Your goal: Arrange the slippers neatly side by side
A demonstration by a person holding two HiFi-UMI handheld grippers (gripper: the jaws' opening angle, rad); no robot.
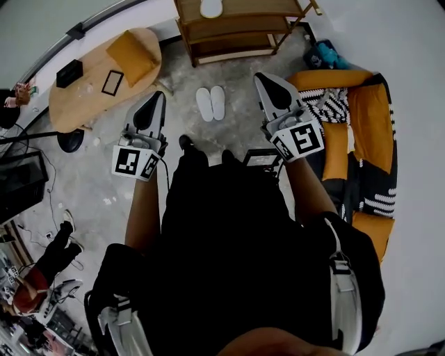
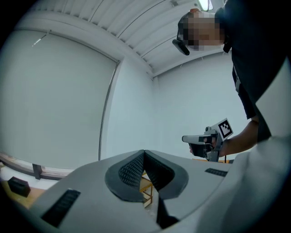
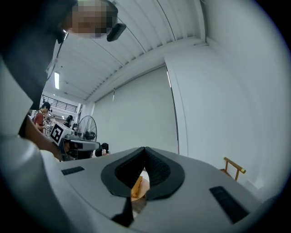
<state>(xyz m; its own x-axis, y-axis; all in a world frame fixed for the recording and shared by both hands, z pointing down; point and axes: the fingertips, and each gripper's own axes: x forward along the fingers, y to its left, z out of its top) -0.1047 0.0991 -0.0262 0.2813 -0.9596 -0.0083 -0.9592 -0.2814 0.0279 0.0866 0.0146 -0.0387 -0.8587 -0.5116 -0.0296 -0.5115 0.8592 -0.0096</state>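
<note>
From where I sit the job looks finished. The pair of white flat slippers (image 1: 211, 103) lies on the grey concrete floor (image 1: 236, 132) in the upper middle of the head view, the two set parallel and close against each other, ends level. Whether they quite touch I cannot tell. If anything is left, I judge it no more than a check of the line.

The left tool (image 1: 158, 97) and the right tool (image 1: 261, 78) are both raised clear of the pair, one at either side of the frame. Each one's own view shows its ribbed black pads pressed together with nothing between them — closed and empty.

There is no true container here. The nearest is the open wooden shelf rack (image 1: 236, 31) at the top edge, which carries one white object (image 1: 211, 7) that I cannot identify. The oval light-wood bench (image 1: 76, 104) at upper left bears an orange square cushion (image 1: 132, 55) and a small black box (image 1: 69, 72).
</note>
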